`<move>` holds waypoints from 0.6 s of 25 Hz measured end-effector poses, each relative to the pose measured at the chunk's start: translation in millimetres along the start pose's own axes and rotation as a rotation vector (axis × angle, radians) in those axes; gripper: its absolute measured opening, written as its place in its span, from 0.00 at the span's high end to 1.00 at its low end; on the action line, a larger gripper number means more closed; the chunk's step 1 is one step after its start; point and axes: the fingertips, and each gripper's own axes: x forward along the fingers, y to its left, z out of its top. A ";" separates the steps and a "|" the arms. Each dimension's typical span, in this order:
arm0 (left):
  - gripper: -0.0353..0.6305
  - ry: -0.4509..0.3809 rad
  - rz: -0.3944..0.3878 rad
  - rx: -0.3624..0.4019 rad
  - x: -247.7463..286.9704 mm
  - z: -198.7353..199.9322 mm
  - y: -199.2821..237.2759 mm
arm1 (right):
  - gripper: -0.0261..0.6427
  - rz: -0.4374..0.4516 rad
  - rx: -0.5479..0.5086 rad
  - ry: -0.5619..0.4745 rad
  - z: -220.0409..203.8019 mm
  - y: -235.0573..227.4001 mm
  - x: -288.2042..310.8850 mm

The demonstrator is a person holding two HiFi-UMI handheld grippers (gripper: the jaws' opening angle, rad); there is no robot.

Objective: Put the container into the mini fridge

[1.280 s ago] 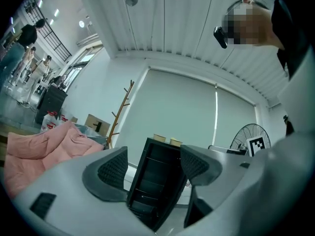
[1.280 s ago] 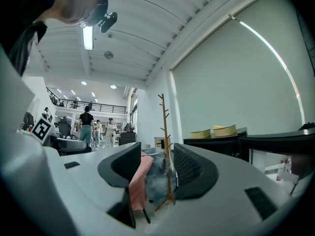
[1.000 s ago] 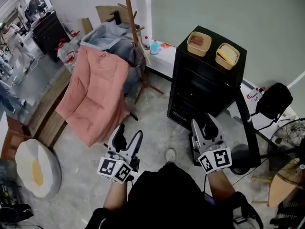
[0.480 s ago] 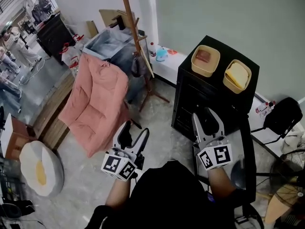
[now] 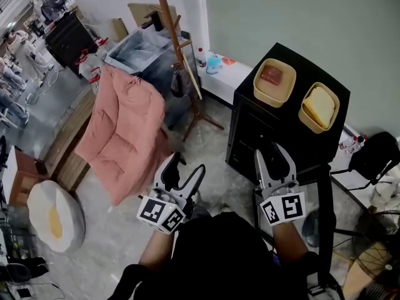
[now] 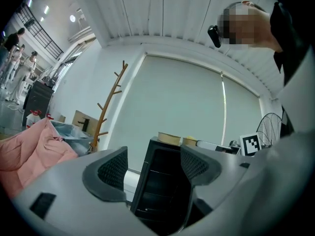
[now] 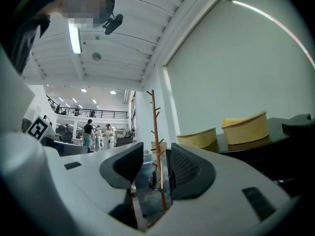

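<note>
Container (image 5: 274, 82) with red contents toward left edge of mini fridge (image 5: 262, 130) top, yellow-filled container (image 5: 319, 107) just beside; left gripper (image 5: 186, 167) wide apart, empty; right gripper (image 5: 273, 158) half apart, jaws just been closing, nothing between

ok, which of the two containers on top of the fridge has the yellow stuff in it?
The right-hand container in the head view. The left-hand container holds something reddish instead.

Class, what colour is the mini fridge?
The mini fridge is black; the head view shows it best.
</note>
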 end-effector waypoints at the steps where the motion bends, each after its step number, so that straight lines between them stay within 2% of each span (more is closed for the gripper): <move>1: 0.44 -0.001 -0.007 -0.003 4.4 1.3 3.0 | 0.68 -0.005 -0.004 0.004 -0.8 -1.4 2.4; 5: 0.44 -0.001 -0.061 -0.009 31.2 7.8 18.1 | 0.70 -0.052 -0.021 0.024 -1.9 -12.8 16.8; 8: 0.44 0.005 -0.130 -0.010 60.9 15.9 27.4 | 0.71 -0.107 -0.018 0.022 2.0 -23.0 26.6; 12: 0.44 0.012 -0.277 0.025 109.0 32.9 25.1 | 0.73 -0.175 -0.041 0.015 12.9 -33.3 36.3; 15: 0.44 0.033 -0.398 0.089 140.1 36.9 15.3 | 0.73 -0.227 -0.050 0.020 14.2 -41.8 39.3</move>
